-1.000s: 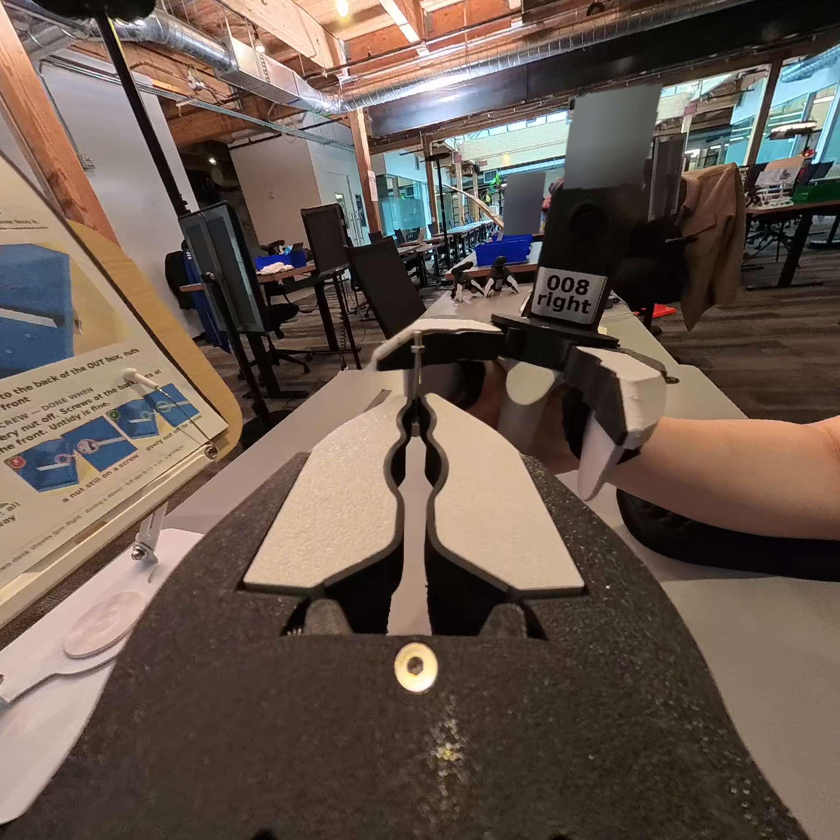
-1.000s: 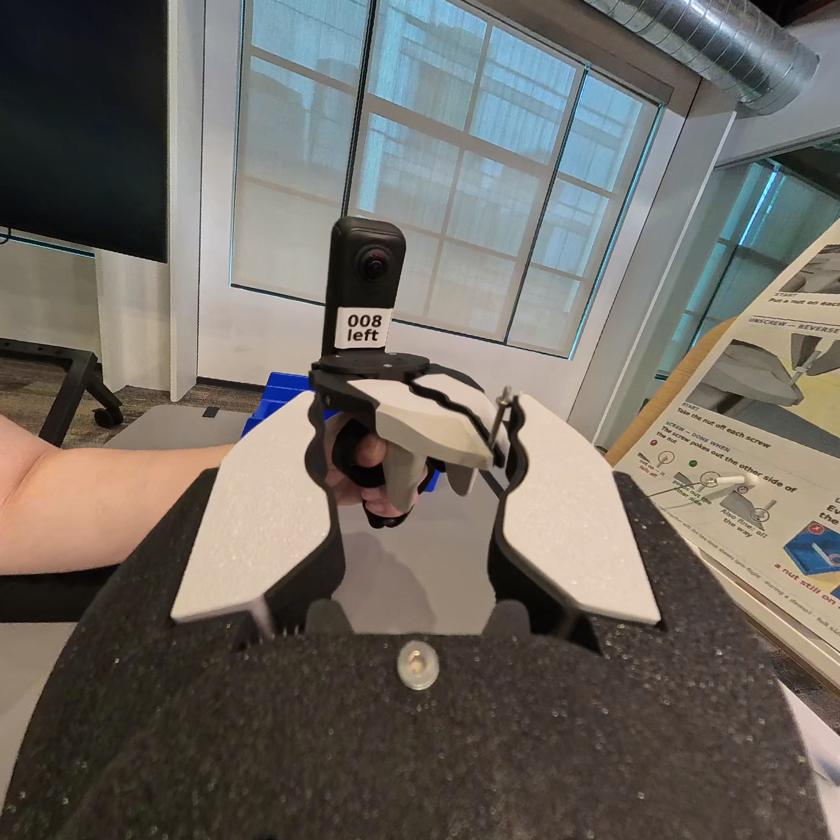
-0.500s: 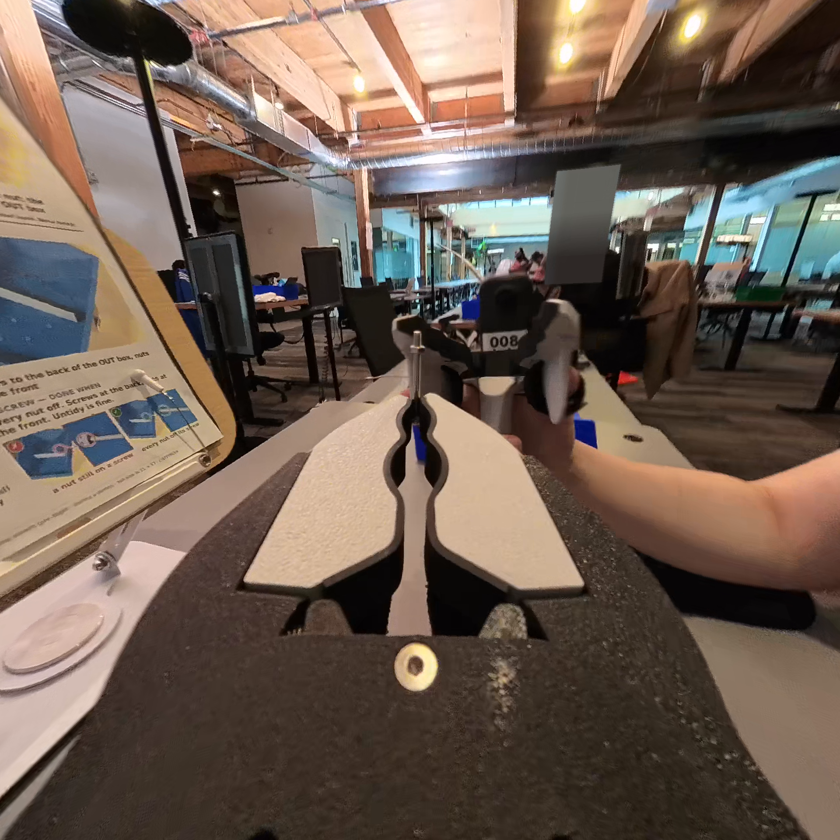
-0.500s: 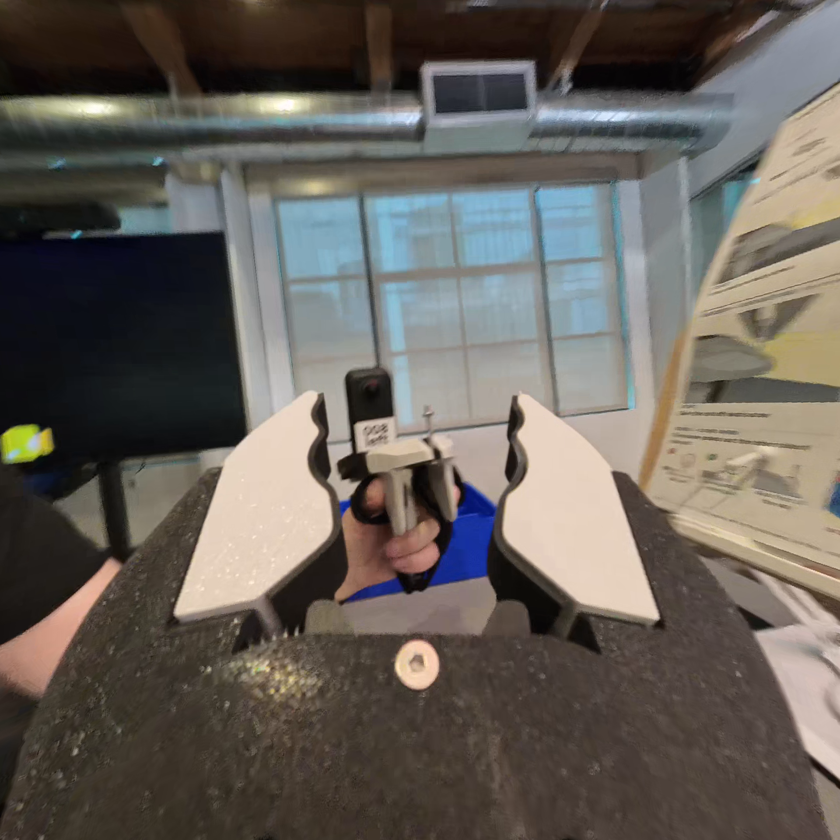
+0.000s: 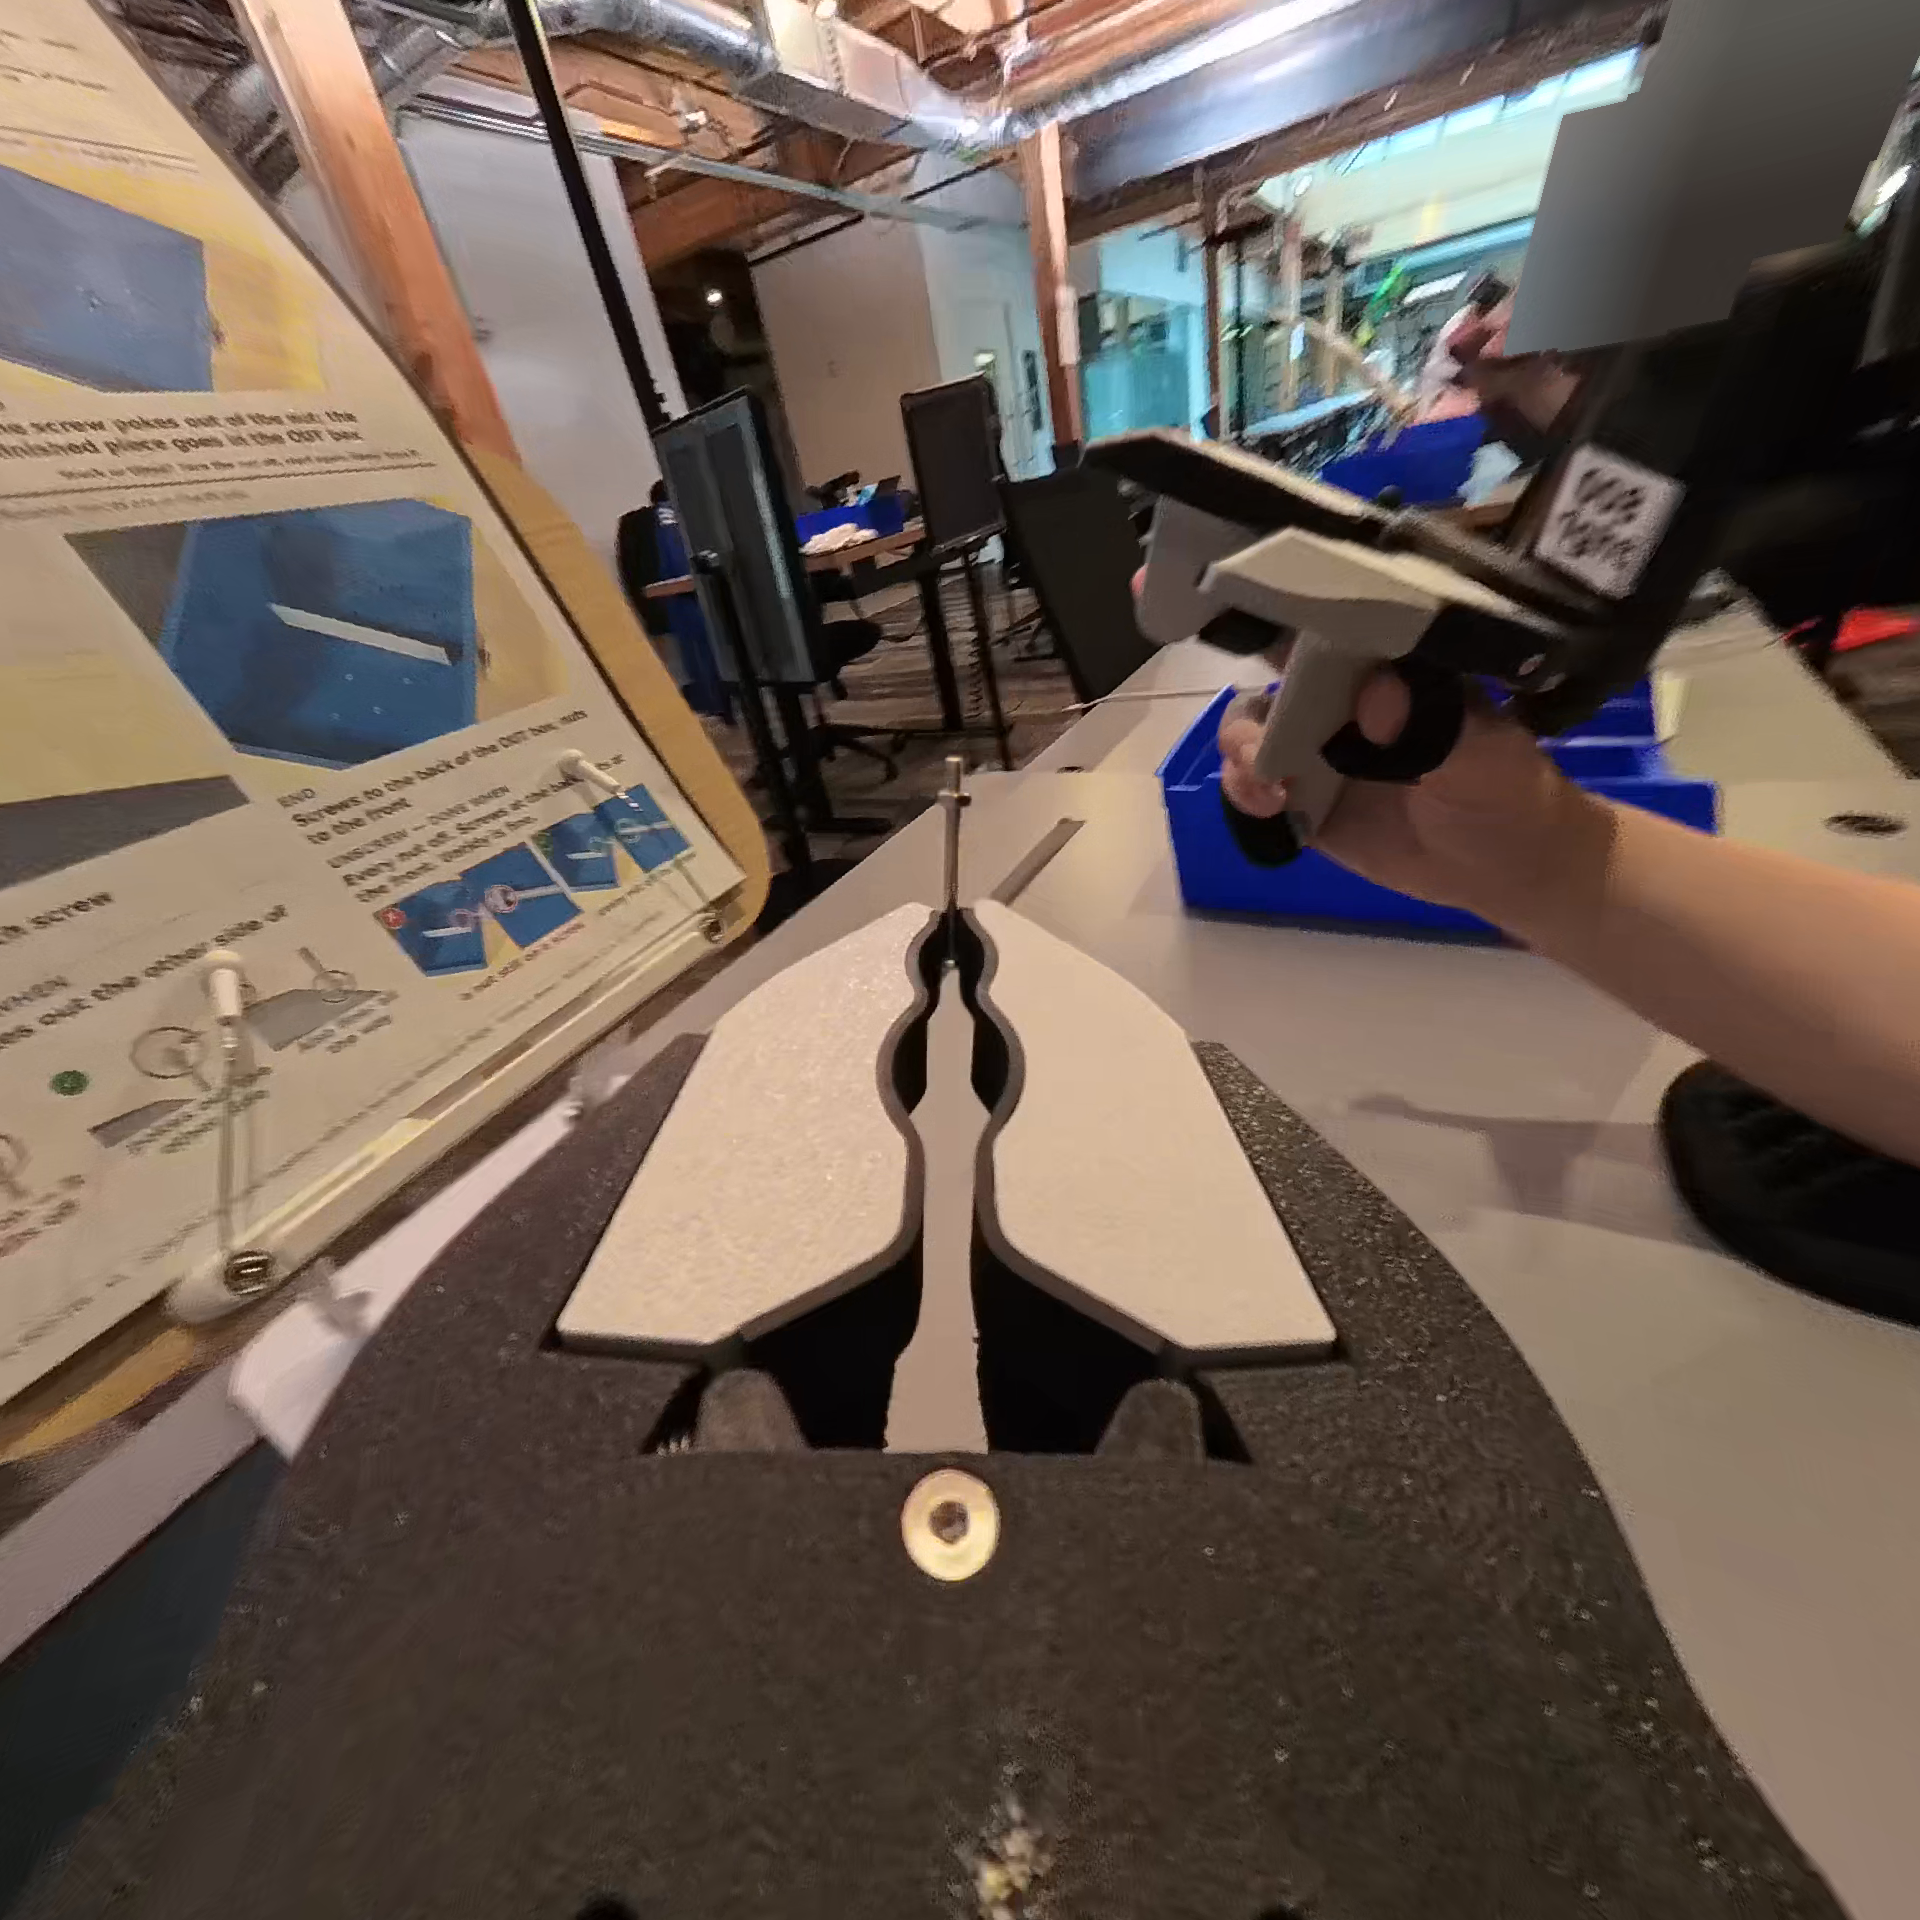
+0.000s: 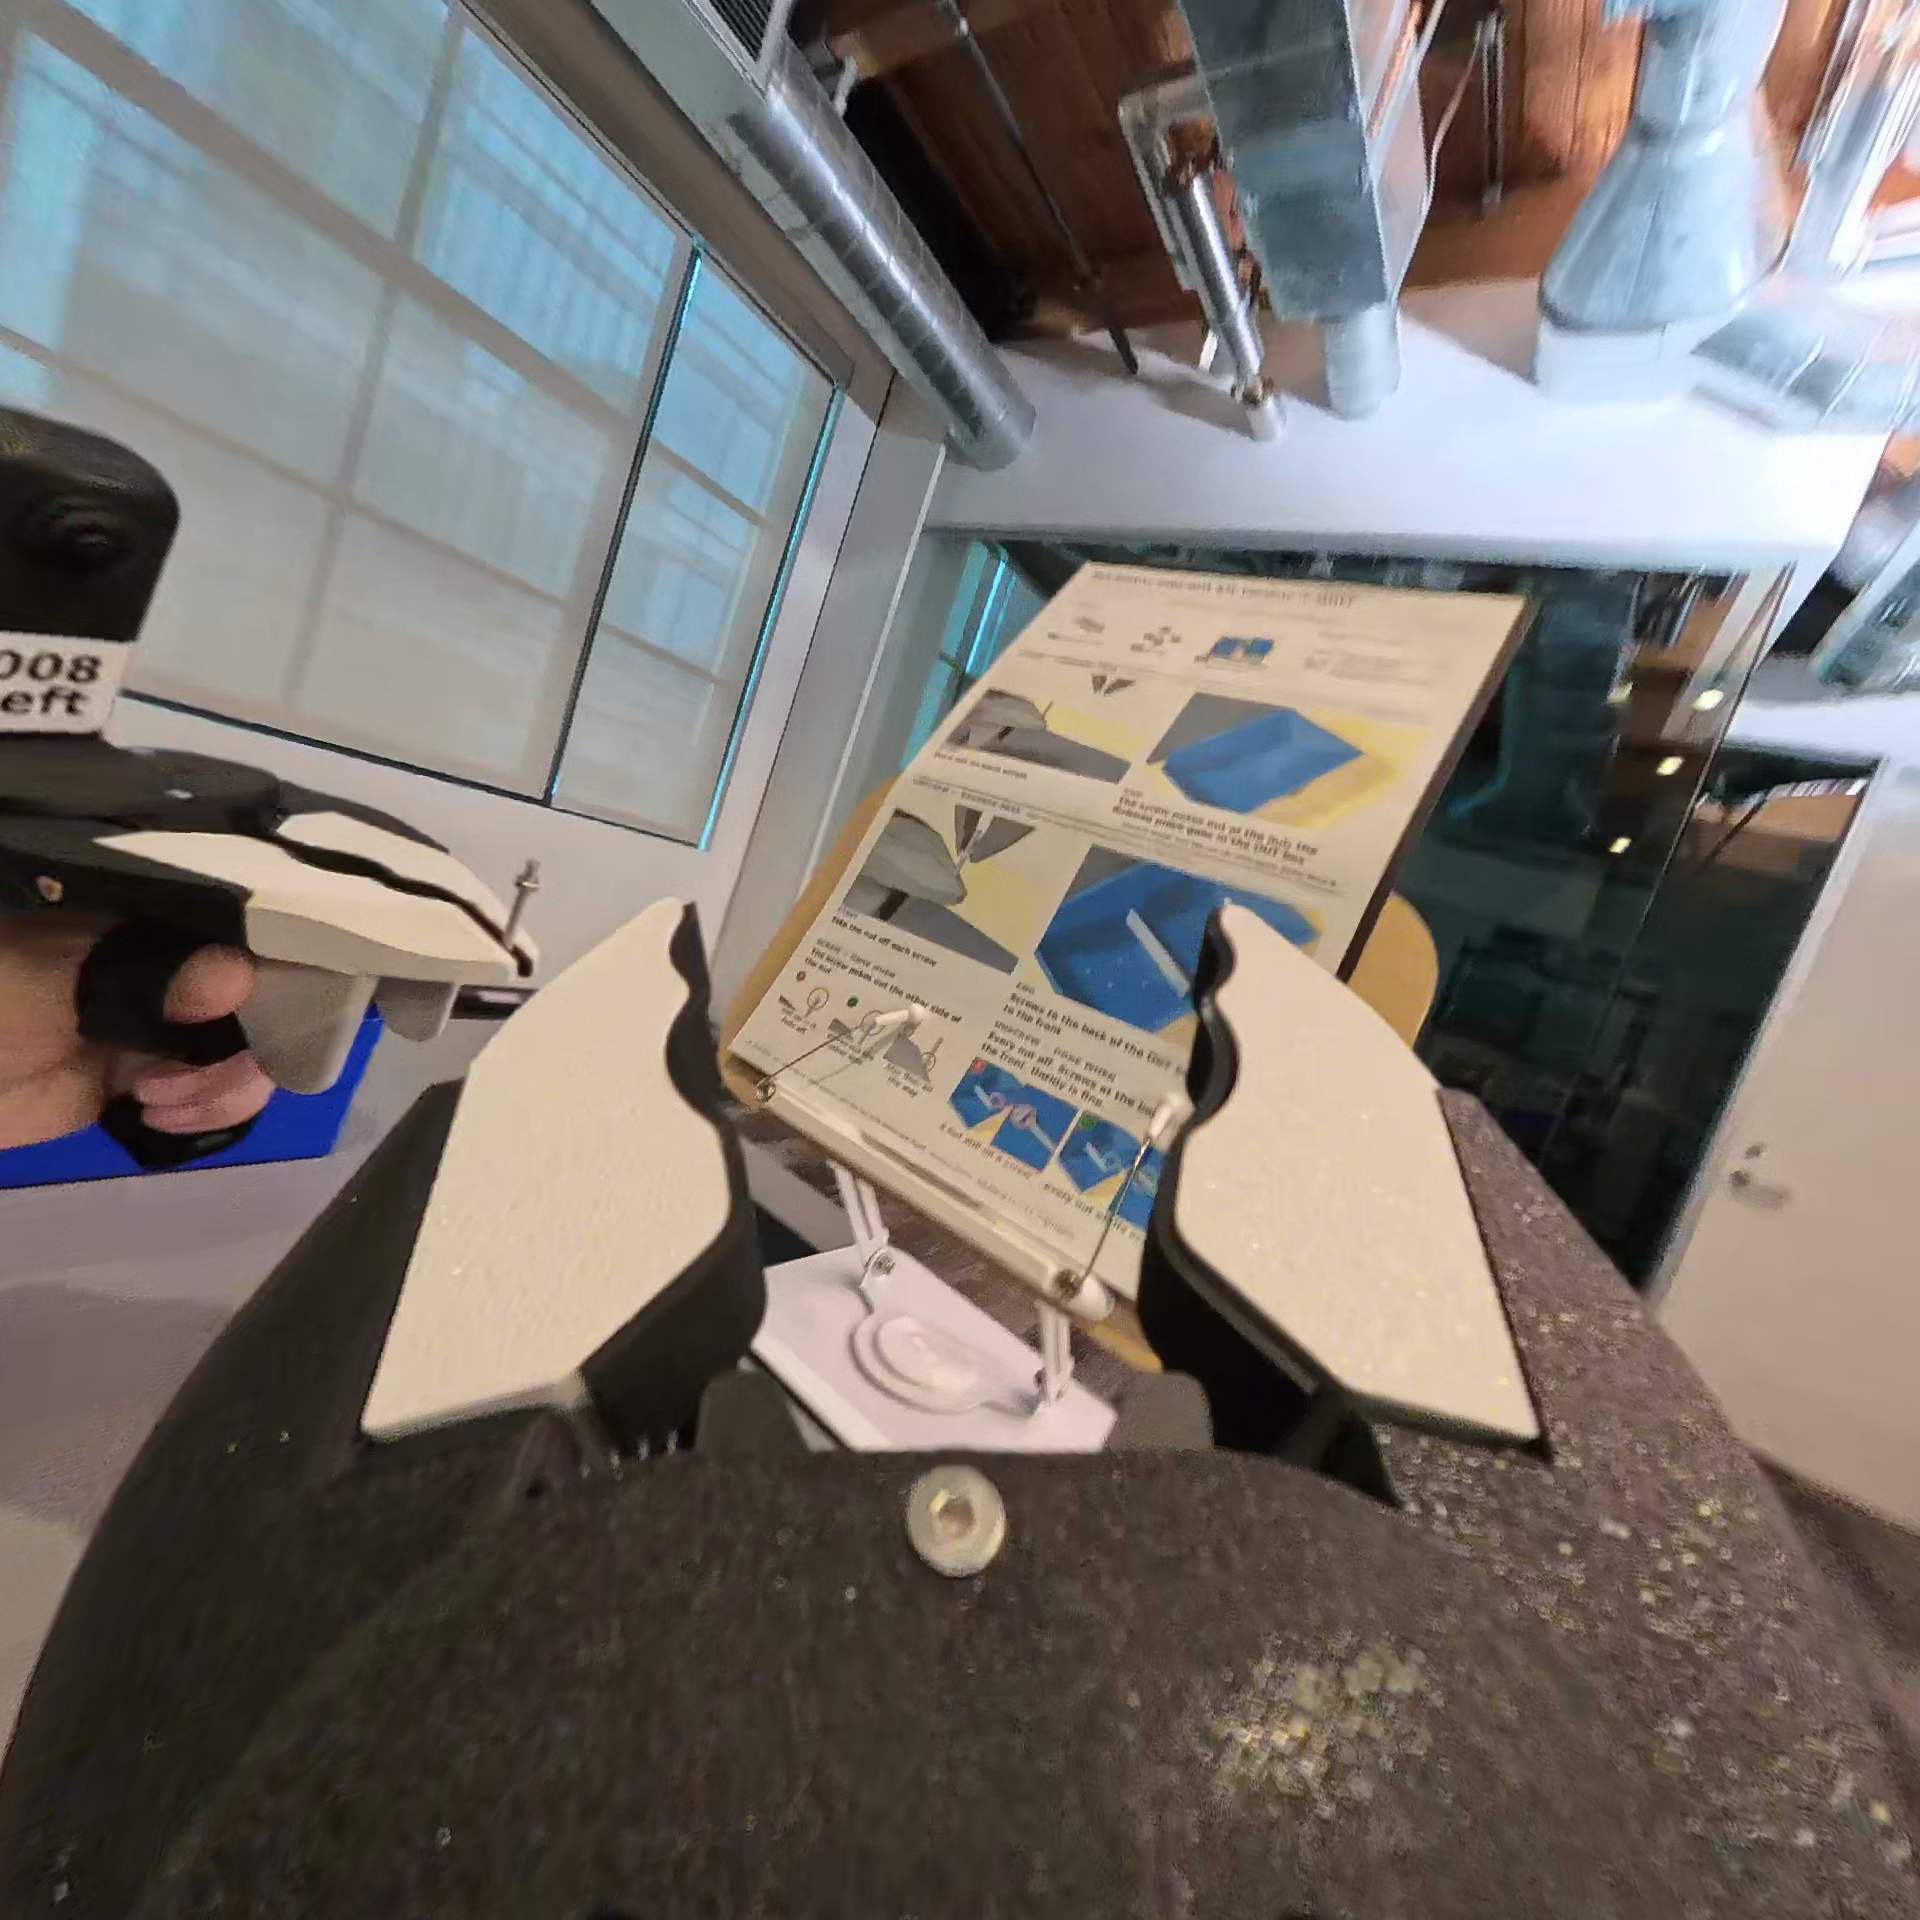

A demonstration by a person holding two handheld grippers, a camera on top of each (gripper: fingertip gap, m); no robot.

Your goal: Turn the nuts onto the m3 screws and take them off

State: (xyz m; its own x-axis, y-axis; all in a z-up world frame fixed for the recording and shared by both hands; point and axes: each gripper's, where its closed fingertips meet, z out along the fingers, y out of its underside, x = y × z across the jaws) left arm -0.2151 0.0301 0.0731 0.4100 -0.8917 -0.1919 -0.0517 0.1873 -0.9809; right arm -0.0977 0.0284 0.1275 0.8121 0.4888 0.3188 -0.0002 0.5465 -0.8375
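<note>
Left gripper (image 5: 949, 920), fingers clamped on a slim upright silver screw (image 5: 951, 842) pointing to 12 o'clock; right gripper (image 6: 951, 971), fingers wide apart and empty, at 2 o'clock above the grey desk (image 5: 1351, 997).

Left wrist view is taken from just behind the left gripper (image 5: 951, 925), low over the grey table (image 5: 1351, 997), faced down the open office; the right gripper (image 5: 1226, 540) is seen close at upper right. Right wrist view is taken from behind the right gripper (image 6: 951, 997), tilted upward toward windows and ceiling. Shared by both: the instruction board (image 5: 312, 727) (image 6: 1164, 883), the blue bin (image 5: 1351, 883) (image 6: 312, 1101), and the left gripper (image 6: 520, 951).
</note>
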